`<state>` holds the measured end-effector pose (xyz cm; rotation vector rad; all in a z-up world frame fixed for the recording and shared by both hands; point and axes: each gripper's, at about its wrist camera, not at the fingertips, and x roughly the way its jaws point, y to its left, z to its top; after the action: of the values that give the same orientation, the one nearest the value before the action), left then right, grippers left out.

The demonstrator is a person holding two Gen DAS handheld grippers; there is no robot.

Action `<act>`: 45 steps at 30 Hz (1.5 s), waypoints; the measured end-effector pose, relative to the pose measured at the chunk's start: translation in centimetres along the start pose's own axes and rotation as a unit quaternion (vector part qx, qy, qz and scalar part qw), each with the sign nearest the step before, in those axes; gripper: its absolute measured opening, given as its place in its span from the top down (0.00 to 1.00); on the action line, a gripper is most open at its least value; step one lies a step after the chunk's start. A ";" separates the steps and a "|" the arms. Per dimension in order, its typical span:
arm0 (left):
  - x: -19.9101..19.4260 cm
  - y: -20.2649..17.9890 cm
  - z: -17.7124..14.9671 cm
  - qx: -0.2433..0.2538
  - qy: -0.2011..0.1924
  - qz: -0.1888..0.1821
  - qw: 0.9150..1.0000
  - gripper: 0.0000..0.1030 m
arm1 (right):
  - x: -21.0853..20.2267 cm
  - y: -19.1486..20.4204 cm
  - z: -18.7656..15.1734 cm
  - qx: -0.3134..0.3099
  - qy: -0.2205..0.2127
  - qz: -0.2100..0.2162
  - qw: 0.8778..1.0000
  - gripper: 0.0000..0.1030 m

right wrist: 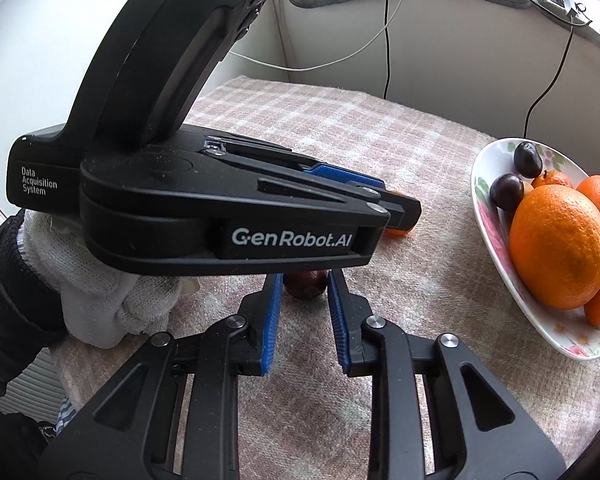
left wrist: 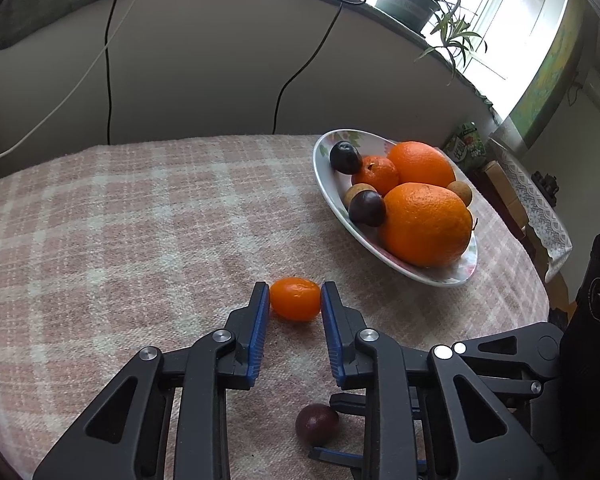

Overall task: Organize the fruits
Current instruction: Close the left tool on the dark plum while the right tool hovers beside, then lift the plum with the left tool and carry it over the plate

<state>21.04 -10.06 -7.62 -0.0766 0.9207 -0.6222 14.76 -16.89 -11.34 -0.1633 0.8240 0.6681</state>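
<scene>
Nearest the left wrist camera, the left gripper (left wrist: 295,300) had its blue pads (left wrist: 260,332) against both ends of a small orange kumquat (left wrist: 295,299), which sat on the checked tablecloth (left wrist: 120,220) near the table's middle; whether it was clamped or only bracketed, I could not tell. The right gripper (right wrist: 302,284) stood open around a dark plum (right wrist: 306,283) on the cloth, apparently not yet touching it. The plate (left wrist: 321,176) near the table's right edge already held 2 oranges, a tangerine, 2 plums and 2 brown fruits. I judged the task nearly finished, with 2 fruits left.
</scene>
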 end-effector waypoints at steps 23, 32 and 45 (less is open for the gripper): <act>-3.9 -0.9 -1.2 -0.007 -0.041 0.023 0.999 0.76 | -4.9 0.1 -1.8 0.018 -0.040 -0.009 0.999 0.78; -4.2 -1.2 -1.6 -0.010 -0.046 0.030 0.998 0.76 | -6.1 -0.4 -2.7 0.022 -0.044 -0.014 0.999 0.79; -5.4 -0.9 -1.6 -0.018 -0.059 0.030 0.998 0.76 | -7.5 -0.9 -3.0 0.017 -0.062 -0.028 0.998 0.79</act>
<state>16.95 -7.61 -4.44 -0.1157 0.8163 -0.5400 9.77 -22.33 -8.06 -0.1129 0.7097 0.6048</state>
